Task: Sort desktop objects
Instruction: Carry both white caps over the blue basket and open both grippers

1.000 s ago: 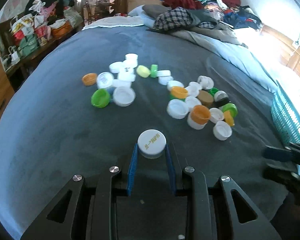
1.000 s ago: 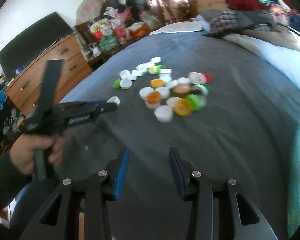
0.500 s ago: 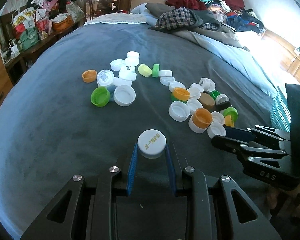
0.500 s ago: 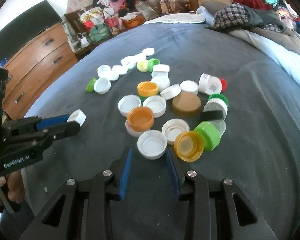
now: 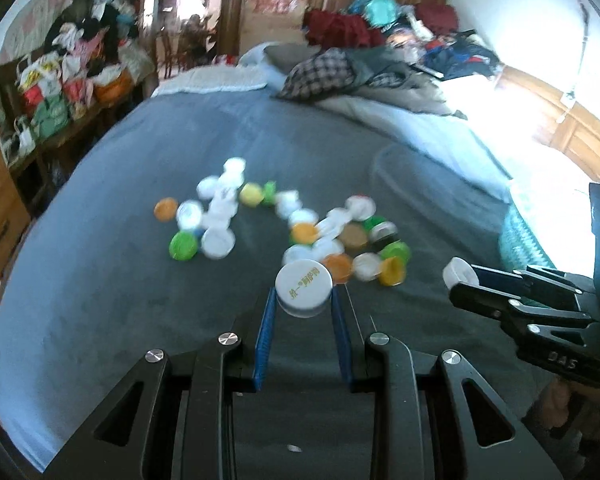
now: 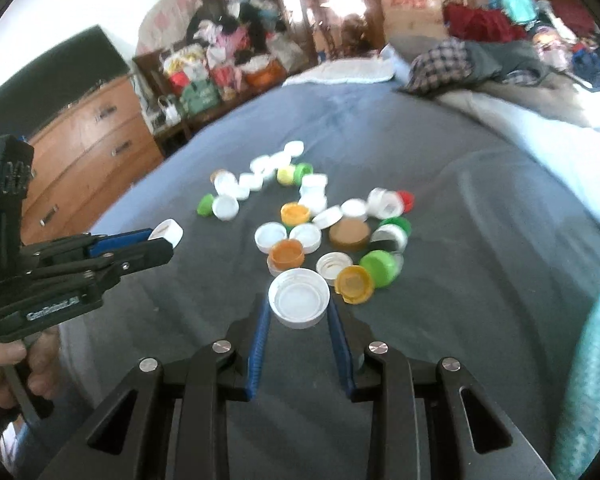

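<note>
Several loose bottle caps, white, orange, green, yellow and brown, lie in a scatter on a grey bedspread. My left gripper is shut on a white cap with yellow print, held top up above the bedspread. From the right wrist view the left gripper shows at the left, with its cap at the tips. My right gripper is closing on a white cap, hollow side up, pads pressing its rim. In the left wrist view the right gripper enters from the right.
A teal basket stands at the bed's right edge. Piled clothes cover the far end of the bed. A wooden dresser stands left of the bed. A person's hand grips the left tool.
The right gripper came in over the near caps, closed on a white cap and lifted it. Both grippers have risen, and the pile looks farther away. The left gripper kept its cap.
</note>
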`<state>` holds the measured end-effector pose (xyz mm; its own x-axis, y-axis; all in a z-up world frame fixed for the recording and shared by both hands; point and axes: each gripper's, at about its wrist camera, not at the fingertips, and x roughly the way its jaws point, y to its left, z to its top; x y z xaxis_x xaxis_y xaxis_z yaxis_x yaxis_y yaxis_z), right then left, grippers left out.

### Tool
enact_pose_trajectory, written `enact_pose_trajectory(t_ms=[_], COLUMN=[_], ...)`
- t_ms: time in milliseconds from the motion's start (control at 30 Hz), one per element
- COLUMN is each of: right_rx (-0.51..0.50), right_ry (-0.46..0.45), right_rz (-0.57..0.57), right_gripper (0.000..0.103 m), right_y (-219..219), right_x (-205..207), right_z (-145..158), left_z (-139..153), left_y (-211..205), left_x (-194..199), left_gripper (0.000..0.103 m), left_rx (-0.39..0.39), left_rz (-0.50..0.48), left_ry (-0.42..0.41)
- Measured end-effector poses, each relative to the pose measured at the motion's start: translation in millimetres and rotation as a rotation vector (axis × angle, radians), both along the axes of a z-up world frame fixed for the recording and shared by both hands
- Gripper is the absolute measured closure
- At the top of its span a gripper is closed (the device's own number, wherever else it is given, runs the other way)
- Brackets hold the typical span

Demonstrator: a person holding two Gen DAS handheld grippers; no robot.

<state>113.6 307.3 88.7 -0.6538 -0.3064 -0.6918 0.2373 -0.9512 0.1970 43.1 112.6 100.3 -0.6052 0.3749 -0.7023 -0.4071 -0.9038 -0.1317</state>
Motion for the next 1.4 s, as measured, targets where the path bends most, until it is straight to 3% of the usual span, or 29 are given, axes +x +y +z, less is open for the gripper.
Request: enact_pose_trajectory(t_ms=[567,1400], right_rx=[0.035,0.054], right_ry=[0.151,0.208], right_rz=[-0.154,-0.438], right_gripper=[0.071,0.071], right_y=[80.8,237.4], right_x=[98.9,159.8], right_z=[92.2,133.7], left_z=[69.0,97.1], left_y=[89.6,275.0], left_x=[45.3,62.7], left_gripper=[0.079,0.079], left_rx=[0.044,0.067], left_rz=[-0.160,-0.437], left_ry=[0.097,0.096])
